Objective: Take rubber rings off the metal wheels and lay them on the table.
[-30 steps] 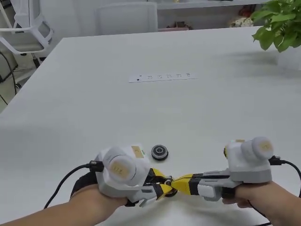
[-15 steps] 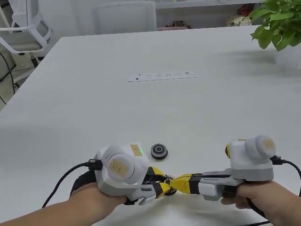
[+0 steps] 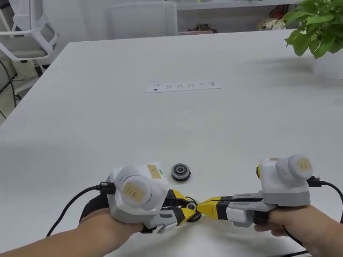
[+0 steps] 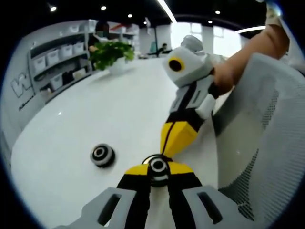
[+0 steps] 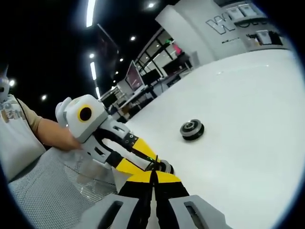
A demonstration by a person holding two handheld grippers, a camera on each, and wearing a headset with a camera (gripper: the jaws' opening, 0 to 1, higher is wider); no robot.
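- A small wheel (image 4: 158,167) sat clamped between the yellow jaw tips of the left gripper (image 3: 187,211), over the near edge of the table (image 3: 225,123);
- the right gripper (image 5: 153,175) pointed in from the right, its jaws pressed together and their tips against that wheel; whether they pinched its rubber I could not tell;
- a second wheel (image 3: 181,172) lay flat on the table just beyond the grippers, its dark rubber ring (image 4: 94,158) on;
- farther off: a white power strip (image 3: 184,86) mid-table, and a plant (image 3: 316,27) at the far right corner.
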